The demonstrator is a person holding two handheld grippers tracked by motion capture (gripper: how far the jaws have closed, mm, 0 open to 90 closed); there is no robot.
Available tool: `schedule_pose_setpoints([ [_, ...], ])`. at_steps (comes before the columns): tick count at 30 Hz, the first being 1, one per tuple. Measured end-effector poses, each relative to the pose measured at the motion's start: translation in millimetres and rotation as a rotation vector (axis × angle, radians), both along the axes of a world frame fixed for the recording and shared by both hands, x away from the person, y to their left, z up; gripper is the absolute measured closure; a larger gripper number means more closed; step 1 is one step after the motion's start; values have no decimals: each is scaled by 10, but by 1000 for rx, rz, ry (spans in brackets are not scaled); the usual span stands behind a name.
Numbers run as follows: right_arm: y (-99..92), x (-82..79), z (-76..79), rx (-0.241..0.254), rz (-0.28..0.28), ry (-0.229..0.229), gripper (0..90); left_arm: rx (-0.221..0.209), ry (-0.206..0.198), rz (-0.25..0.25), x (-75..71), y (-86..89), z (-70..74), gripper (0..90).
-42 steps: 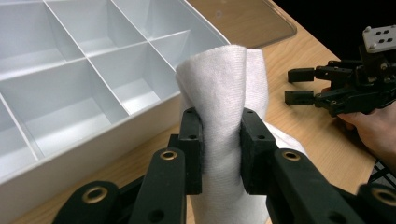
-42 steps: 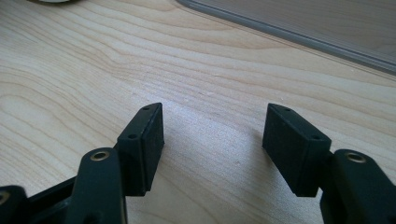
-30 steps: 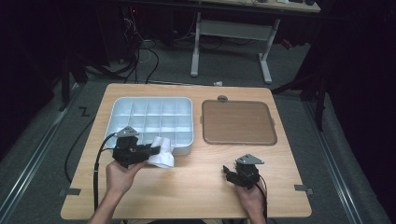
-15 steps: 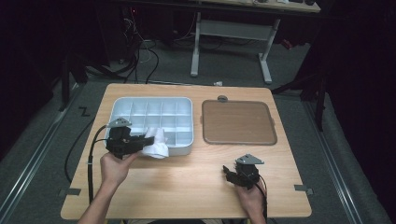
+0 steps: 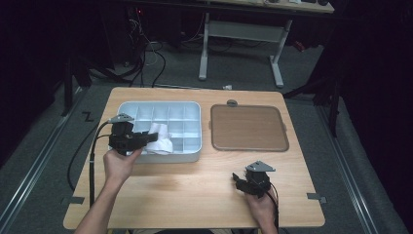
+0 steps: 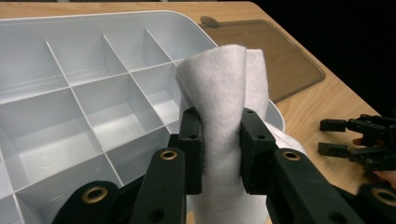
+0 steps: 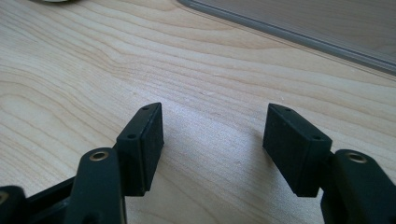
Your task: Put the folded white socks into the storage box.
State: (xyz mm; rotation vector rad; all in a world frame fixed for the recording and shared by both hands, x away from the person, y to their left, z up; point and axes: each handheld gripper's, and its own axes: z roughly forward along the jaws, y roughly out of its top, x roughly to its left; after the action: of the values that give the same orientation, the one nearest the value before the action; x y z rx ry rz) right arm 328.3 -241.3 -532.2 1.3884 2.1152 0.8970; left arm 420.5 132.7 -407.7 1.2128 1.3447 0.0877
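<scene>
A white cloth (image 6: 224,88) is pinched between the jaws of my left gripper (image 6: 220,140), which is shut on it. In the high view the left gripper (image 5: 146,139) holds the cloth (image 5: 159,141) over the front cells of a pale blue compartment tray (image 5: 146,107). The tray's cells (image 6: 93,112) look bare behind the cloth. My right gripper (image 5: 238,181) rests low on the wooden table near the front right, open, with only bare wood between its pads (image 7: 144,140).
A brown flat lid (image 5: 247,127) with a small tab lies right of the tray. The wooden table (image 5: 185,195) has free room across the front middle. A cable (image 5: 90,165) trails from the left gripper off the table's left side.
My left gripper has carried the cloth away from the table's front and over the tray's near cells. The right gripper has stayed where it was.
</scene>
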Motion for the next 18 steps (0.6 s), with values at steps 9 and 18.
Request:
schedule_pose_setpoints([
  [9,-2,0,0,2,0,0,384,13,10,29,165,27,-69,741],
  [18,-1,2,-1,-1,2,-1,383,35,37,40,278,1,-257,740],
])
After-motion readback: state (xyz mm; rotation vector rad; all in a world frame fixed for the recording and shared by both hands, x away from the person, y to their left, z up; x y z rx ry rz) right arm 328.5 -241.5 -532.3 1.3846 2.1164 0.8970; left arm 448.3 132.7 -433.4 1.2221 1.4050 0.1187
